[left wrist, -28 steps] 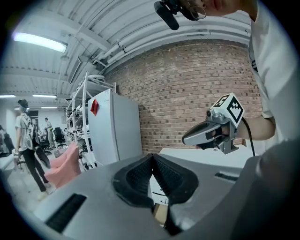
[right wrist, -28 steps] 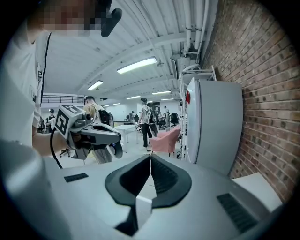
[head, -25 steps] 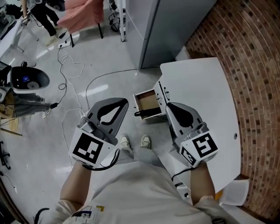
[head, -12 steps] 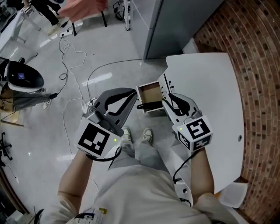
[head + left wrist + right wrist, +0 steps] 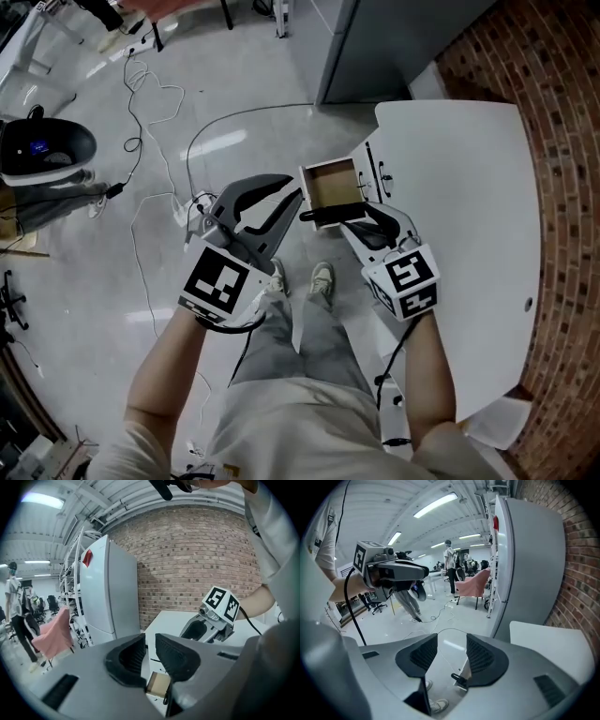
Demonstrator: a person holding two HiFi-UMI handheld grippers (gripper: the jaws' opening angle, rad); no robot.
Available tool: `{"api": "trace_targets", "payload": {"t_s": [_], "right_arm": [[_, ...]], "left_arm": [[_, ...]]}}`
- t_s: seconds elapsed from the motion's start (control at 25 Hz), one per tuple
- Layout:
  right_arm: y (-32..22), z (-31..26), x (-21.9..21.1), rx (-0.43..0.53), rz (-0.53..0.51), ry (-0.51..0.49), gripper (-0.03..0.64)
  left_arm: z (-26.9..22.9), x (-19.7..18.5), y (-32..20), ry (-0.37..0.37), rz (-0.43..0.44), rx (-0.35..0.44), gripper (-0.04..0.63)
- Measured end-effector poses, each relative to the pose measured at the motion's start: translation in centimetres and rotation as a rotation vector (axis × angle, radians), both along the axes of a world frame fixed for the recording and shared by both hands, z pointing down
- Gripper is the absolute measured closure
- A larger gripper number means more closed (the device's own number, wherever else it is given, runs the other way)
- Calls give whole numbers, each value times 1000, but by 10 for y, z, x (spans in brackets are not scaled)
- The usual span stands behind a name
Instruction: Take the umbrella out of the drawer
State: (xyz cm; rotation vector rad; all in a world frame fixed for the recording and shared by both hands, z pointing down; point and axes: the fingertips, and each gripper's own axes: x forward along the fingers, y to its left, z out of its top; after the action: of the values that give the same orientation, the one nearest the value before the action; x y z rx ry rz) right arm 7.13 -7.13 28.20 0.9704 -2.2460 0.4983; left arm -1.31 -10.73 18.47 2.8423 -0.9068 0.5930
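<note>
An open drawer (image 5: 330, 184) with a bare wooden inside sticks out of the white cabinet (image 5: 459, 206). A black umbrella handle (image 5: 322, 216) lies across the drawer's near edge; the rest of the umbrella is hidden. My right gripper (image 5: 354, 214) hangs just right of that handle, jaws opening, nothing between the pads. In the right gripper view the handle (image 5: 458, 678) shows below the right gripper (image 5: 452, 651). My left gripper (image 5: 292, 187) is at the drawer's left edge, jaws narrowly apart and empty. In the left gripper view the left gripper (image 5: 150, 648) has the drawer's wooden corner (image 5: 158, 685) beneath it.
A tall grey cabinet (image 5: 375, 47) stands behind the drawer and a brick wall (image 5: 562, 141) runs along the right. Cables (image 5: 159, 103) trail over the grey floor at left. The person's shoes (image 5: 322, 278) stand just in front of the drawer.
Both grippers have come down and forward to the open drawer. The right gripper's jaws have spread apart. The left gripper's jaws look the same.
</note>
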Motion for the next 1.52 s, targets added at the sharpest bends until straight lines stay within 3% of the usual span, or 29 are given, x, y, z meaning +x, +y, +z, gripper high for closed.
{"api": "trace_targets", "payload": {"t_s": [0.08,0.24,0.4,0.72,0.92,1.16,1.52], "right_arm": [[-5,22,1,-1,8,30,430],[-15,60,7,56,20,122,428],[-13,107,11,5,22,122,423],[-11,217,24,-54,-37,237,416],[0,282,26,-121,-55,264,410],[9,366,35,-191,-95,315,410],[9,483,41,-260,-135,395,400]], "left_arm": [[24,3,-6,-21,14,-23,529],[64,7,-20,-16,6,-56,529],[107,16,-27,-36,28,-88,505],[227,37,-32,-118,124,-151,500],[316,43,-15,-211,223,-204,500],[407,47,-11,-241,240,-302,500],[545,53,20,-379,345,-372,500]]}}
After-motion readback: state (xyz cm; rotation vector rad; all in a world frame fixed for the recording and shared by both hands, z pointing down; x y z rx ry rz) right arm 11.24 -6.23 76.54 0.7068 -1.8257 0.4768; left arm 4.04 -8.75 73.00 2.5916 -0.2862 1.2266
